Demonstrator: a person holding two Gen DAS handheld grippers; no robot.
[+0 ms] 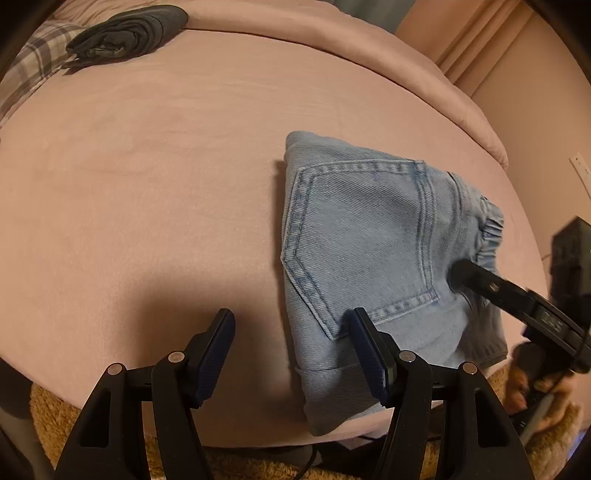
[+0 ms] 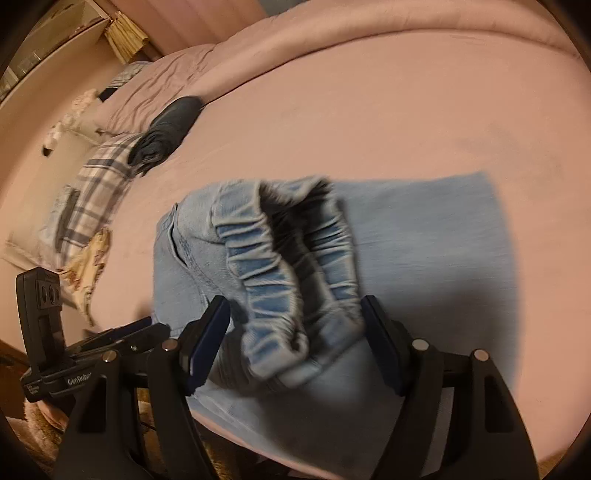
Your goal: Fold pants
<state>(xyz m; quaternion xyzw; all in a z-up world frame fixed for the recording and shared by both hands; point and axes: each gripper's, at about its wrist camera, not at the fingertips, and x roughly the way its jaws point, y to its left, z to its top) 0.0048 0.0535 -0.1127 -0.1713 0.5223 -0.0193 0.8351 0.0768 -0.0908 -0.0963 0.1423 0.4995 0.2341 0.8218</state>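
One label, "GenRobot", on left gripper point(image 2: 110, 339).

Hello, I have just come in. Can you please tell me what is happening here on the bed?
A person is folding light blue jeans on a bed with a pink blanket, using a handheld gripper in each hand. The jeans already lie folded near the bed's edge, back pocket up. The right gripper is open, with the elastic waistband between its fingers but not pinched. The left gripper is open and holds nothing; one finger is over the jeans' near edge. A dark folded garment lies farther away.
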